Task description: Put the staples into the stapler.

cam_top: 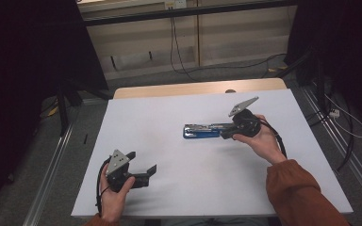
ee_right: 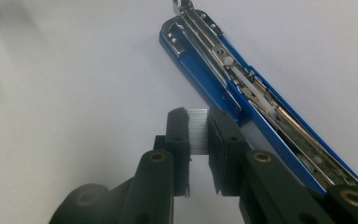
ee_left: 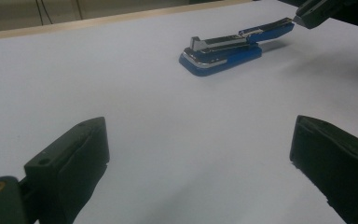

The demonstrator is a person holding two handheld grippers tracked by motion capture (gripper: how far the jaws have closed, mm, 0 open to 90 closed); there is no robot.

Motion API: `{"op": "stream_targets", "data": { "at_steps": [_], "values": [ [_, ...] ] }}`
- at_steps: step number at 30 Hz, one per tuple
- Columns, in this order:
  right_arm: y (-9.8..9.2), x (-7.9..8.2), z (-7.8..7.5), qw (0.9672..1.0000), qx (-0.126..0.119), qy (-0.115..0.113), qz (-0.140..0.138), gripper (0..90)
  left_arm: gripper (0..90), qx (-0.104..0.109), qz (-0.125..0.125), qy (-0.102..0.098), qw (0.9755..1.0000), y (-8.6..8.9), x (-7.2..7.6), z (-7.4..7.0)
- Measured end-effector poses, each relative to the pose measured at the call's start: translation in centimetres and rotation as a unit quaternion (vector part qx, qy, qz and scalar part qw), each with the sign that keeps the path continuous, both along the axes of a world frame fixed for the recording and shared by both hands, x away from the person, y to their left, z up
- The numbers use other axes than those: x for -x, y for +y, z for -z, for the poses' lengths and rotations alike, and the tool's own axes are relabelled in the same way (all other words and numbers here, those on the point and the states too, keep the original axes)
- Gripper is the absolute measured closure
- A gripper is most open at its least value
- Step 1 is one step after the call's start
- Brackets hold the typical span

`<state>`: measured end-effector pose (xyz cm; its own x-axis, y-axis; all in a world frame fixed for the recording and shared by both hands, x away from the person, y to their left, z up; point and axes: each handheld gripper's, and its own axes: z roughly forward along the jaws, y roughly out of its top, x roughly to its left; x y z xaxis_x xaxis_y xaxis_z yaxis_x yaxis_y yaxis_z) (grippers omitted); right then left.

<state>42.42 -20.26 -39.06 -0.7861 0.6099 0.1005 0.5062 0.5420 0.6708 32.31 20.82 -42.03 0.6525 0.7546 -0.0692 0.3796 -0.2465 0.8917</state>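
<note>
Staple strip (ee_right: 197, 129) clamped in right gripper (ee_right: 197, 133), just beside open stapler (ee_right: 242, 88).

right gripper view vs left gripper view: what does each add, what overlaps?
Right gripper view: the right tool is shut on a strip of staples, held beside the opened blue stapler with its metal magazine channel exposed.

Left gripper view: the left tool stands open over bare table, well short of the stapler; the stapler's top arm is lifted off the base, with the right tool's tip at its far end.

Both: the blue stapler lying open on the white table.
</note>
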Motion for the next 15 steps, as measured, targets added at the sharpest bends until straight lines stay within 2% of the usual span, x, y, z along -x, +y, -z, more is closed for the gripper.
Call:
{"op": "stream_targets", "data": {
  "at_steps": [6,15],
  "values": [
    [0.3,-0.5,-0.4,1.0000,-0.007,-0.004,0.001,79.2,4.8,-0.002,0.000,0.000,1.0000,0.0,0.0,0.0],
    [1.8,-1.2,-0.9,0.9998,-0.009,-0.012,-0.013,79.2,4.8,-0.001,0.000,0.000,1.0000,0.0,0.0,0.0]
  ]
}}
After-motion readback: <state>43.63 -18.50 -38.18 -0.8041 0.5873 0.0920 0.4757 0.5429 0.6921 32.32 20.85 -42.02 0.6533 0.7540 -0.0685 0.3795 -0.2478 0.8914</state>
